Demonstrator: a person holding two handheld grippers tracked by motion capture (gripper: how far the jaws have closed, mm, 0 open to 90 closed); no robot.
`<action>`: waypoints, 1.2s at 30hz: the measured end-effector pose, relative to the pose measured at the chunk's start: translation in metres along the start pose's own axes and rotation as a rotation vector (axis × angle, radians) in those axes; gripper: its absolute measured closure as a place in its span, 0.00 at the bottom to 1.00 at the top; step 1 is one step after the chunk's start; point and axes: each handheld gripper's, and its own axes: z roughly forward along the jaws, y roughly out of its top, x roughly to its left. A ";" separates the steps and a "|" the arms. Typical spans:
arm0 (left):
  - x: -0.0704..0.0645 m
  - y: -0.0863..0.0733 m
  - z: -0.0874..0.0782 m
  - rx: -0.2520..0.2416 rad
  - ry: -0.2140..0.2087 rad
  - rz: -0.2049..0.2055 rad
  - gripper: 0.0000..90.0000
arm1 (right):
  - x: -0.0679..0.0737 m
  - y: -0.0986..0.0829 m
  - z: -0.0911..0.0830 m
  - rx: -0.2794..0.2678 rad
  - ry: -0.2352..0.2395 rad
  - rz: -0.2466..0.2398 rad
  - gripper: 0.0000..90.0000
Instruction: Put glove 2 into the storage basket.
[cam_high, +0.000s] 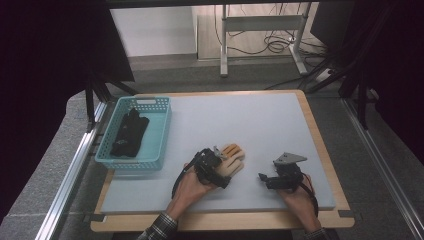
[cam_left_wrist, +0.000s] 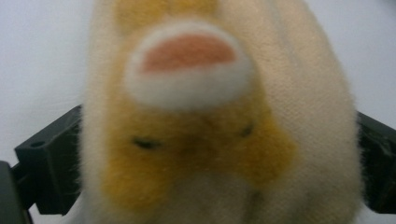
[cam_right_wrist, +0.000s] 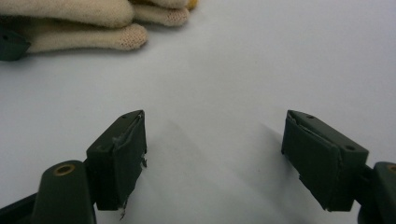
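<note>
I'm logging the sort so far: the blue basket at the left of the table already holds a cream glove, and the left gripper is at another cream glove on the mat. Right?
One detail is off: the blue basket holds a black glove, not a cream one, as the high view shows. The rest stands: the left gripper has its jaws on either side of the cream glove on the mat.

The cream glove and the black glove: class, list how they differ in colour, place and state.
The cream glove is pale with yellow-orange patches; the black glove is dark all over. The cream glove lies on the grey mat; the black glove lies inside the blue basket. The left tool straddles the cream glove; the black glove lies untouched. Both lie flat.
</note>
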 end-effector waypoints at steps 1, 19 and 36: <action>-0.001 0.000 -0.001 -0.002 -0.002 0.001 0.09 | 0.000 0.000 0.000 0.000 0.000 -0.001 0.24; 0.005 0.003 -0.013 0.004 -0.037 -0.038 0.62 | 0.000 0.000 0.000 0.001 0.000 -0.002 0.24; 0.030 0.014 -0.047 -0.054 0.003 -0.078 0.61 | 0.000 0.000 0.000 0.001 0.001 0.000 0.24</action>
